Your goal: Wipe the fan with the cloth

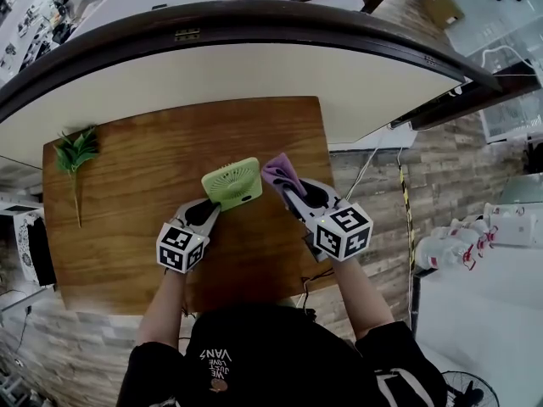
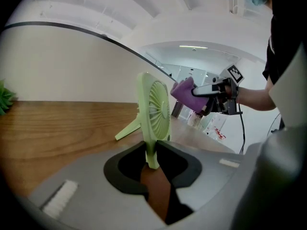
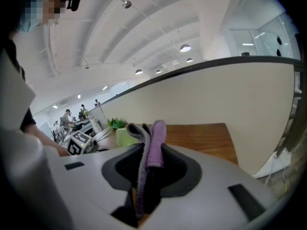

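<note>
Green fan stands upright on the counter, its lower rim clamped in the left gripper jaws. Cloth, clamped in the right gripper jaws, sits just right of the fan, facing its grille.

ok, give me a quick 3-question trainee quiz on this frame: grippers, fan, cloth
1. True or false: the left gripper is empty.
2. What does the right gripper hold? A) a sponge B) a purple cloth C) a brush
3. Fill in: in the head view, the green sprig lies near the table's ____ edge.

Key
1. False: its jaws are closed on the rim of the green fan.
2. B.
3. left.
</note>
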